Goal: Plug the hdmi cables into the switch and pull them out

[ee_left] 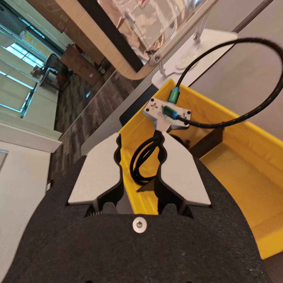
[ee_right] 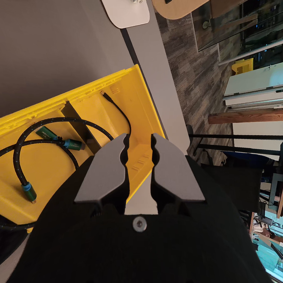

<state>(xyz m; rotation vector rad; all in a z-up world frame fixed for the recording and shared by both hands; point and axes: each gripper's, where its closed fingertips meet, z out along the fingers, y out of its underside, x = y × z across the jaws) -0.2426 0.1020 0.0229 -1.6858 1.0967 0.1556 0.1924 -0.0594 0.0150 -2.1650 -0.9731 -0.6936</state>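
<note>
Holding the switch point(ee_left: 166, 114) above the yellow bin point(ee_left: 245, 153).
Left gripper point(ee_left: 141, 134) fingers pinched its base, two plugs seated, pointing away; right gripper point(ee_right: 139, 136) stood empty, half-open, loose cables point(ee_right: 46, 147) leftward.

This looks like an office or shared workroom. The work goes on at a plain grey desk point(ee_right: 46, 46), with a white stand base point(ee_right: 128, 13) resting on its far edge. Beyond it lies patterned grey carpet tile point(ee_right: 196, 85), glass partition walls point(ee_right: 248, 38) and white cabinets point(ee_right: 252, 91). A mesh-backed office chair point(ee_left: 53, 64) stands by bright windows point(ee_left: 18, 52) (the left wrist view is somewhat blurred), beside wood-topped tables point(ee_left: 98, 39).
</note>
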